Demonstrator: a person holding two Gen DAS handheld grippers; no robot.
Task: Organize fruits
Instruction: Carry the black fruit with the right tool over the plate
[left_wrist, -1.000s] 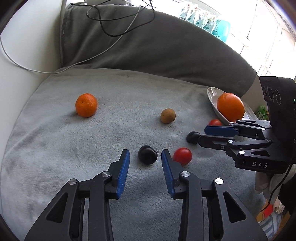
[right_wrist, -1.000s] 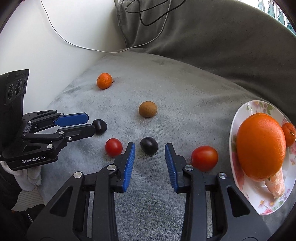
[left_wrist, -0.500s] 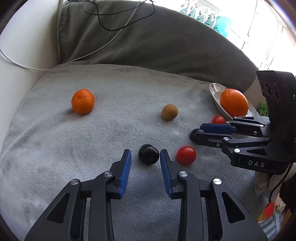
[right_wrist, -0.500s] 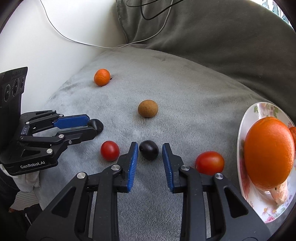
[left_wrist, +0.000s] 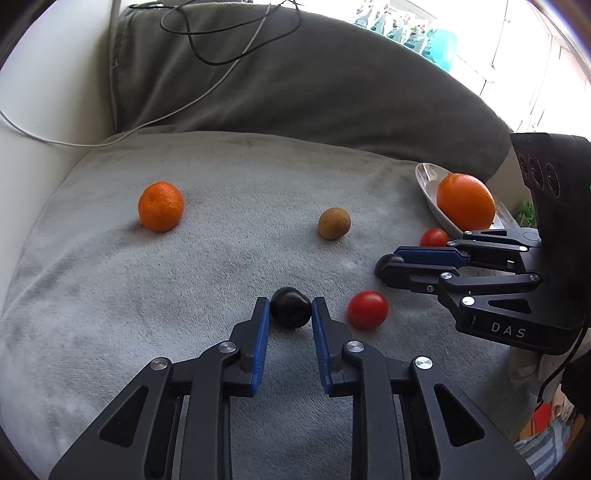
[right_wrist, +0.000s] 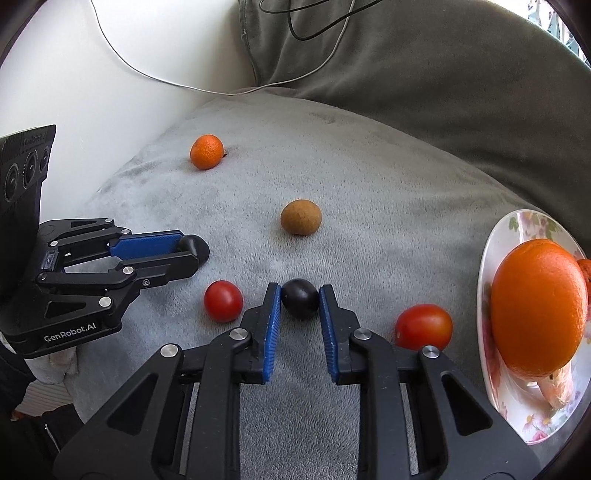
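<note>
While both grippers sit low over the grey blanket (left_wrist: 147, 295), we list two dark plums. First dark plum (left_wrist: 290, 306): pinched between the blue pads of the left gripper (left_wrist: 288, 314), whose jaws have just been closing onto it. Second dark plum (right_wrist: 300, 302): clamped likewise in the right gripper (right_wrist: 300, 308), jaws also just closed in on it; both plums rest on the blanket. Loose on the blanket we count a mandarin (left_wrist: 160, 211) far left, a brown fruit (left_wrist: 334, 223) mid-field, a small red tomato (left_wrist: 367, 309) between the two grippers, and a larger tomato (right_wrist: 424, 326) just beside the floral plate (right_wrist: 491, 258). On that plate lies a big orange (right_wrist: 537, 314) (something pale partly hidden beneath it).
</note>
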